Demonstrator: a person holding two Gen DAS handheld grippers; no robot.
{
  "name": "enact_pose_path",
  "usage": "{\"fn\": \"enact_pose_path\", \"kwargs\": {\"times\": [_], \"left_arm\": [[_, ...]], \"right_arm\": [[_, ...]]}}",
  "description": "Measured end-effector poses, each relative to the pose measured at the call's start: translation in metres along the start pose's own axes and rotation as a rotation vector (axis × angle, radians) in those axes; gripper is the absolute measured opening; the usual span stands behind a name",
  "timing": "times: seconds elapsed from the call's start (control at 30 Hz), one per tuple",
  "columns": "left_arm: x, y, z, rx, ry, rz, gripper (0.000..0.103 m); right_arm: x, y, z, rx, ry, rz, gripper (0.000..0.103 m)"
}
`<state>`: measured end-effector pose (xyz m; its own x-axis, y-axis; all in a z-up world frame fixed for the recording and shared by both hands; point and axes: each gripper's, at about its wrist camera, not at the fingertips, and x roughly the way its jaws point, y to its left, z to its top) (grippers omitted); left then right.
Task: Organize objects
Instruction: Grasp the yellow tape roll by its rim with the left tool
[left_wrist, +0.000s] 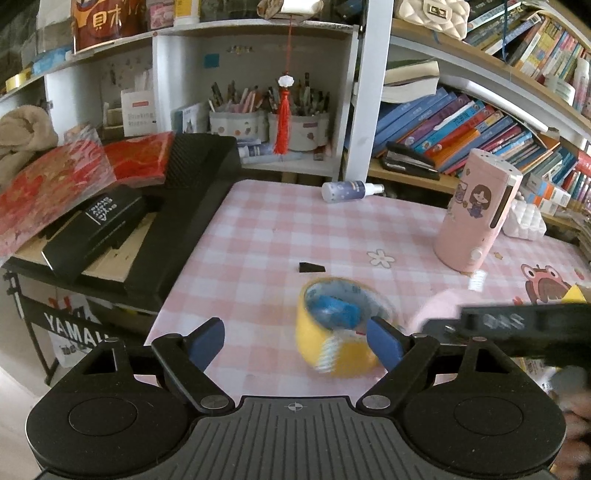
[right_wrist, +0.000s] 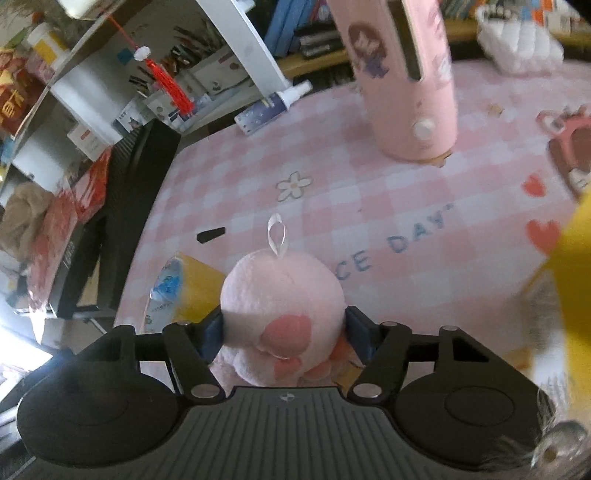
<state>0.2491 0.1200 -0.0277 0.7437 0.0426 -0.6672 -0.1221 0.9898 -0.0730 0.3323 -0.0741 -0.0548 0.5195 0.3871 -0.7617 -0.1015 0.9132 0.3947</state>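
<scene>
- Right wrist view: the right gripper (right_wrist: 284, 332) is clenched on a pink plush toy (right_wrist: 282, 299), both pads pressed into its sides, just above the pink checked tablecloth (right_wrist: 369, 206).
- The left gripper (left_wrist: 295, 341) stands released; a roll of yellow tape (left_wrist: 338, 328) is blurred beside its right finger (left_wrist: 384, 341), not between the pads.
- Risk: the tape looks unsettled and sits near the table's front edge, so it may roll or tip off if nudged.
- Risk: the plush is soft and gripped low, so it could squeeze out of the pads if swung quickly.
- Risk: the two grippers work close together; the right one's black body crosses the left view, and a bump is likely if both move inward.
- Surface: the cloth also carries a tall pink container (left_wrist: 476, 214), upright, a small spray bottle (left_wrist: 347, 191) lying on its side, and a small black piece (left_wrist: 311, 267).
- Room: crowded bookshelves (left_wrist: 461, 125) stand behind, with pen cups and a red tassel (left_wrist: 282, 122); black cases are stacked on the left.
</scene>
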Motion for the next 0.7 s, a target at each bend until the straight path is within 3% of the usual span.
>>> {"fn": "enact_pose_path", "kwargs": {"times": [0.27,0.53,0.7], "left_arm": [[0.009,-0.007,-0.004,0.005,0.018,0.000,0.090],[0.016,-0.019,-0.003,0.049,0.019,0.003,0.092],[0.030,-0.025,-0.002,0.075,0.037,0.003,0.092]], "right_arm": [[-0.036,-0.003,-0.025,-0.173,-0.046,-0.100,0.066],[-0.046,0.000,-0.029,-0.245,-0.083,-0.112,0.068],[-0.042,0.000,-0.030,-0.255,-0.062,-0.098,0.068]]}}
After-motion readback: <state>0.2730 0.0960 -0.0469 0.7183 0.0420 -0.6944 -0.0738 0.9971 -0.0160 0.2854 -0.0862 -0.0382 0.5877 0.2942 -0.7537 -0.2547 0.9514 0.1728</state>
